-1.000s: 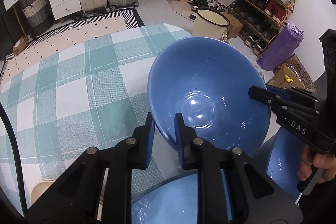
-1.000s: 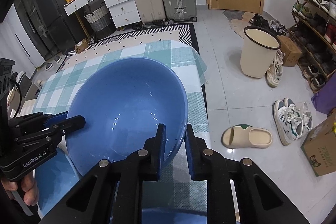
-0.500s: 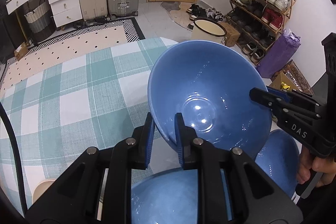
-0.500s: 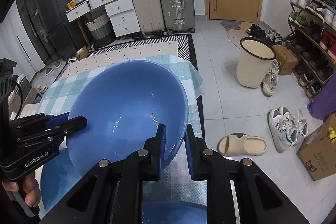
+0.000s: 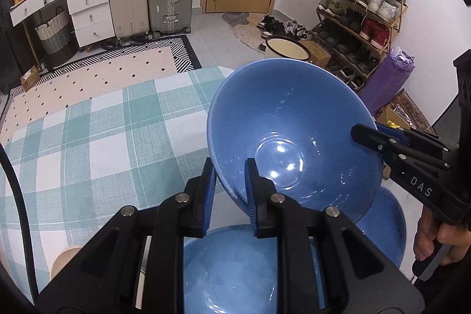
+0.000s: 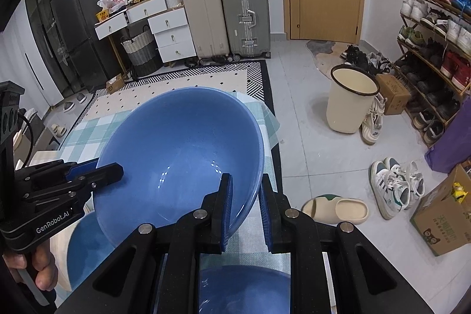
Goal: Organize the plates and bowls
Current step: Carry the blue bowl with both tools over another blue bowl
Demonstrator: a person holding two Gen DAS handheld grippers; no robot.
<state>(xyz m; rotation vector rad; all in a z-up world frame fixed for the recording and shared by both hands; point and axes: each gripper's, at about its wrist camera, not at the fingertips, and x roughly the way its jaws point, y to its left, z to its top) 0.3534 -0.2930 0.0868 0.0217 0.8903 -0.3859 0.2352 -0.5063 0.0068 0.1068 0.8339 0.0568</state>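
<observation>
Overhead, glossy round blue bowl (image 5: 294, 137)

Left claw (image 5: 228, 175): black angular linkage, blue pads, silver round pivot screws, "GenRobot.AI" in white. Right claw (image 6: 245, 196): identical build, marked "DAS".

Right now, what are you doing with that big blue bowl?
A person holds a pair of tongs in each hand, and both pairs pinch the rim of the big blue bowl. The left tongs grip one side, the right tongs the opposite side. The bowl hangs tilted above the checked tablecloth. Two more blue dishes sit on the table below it.
</observation>
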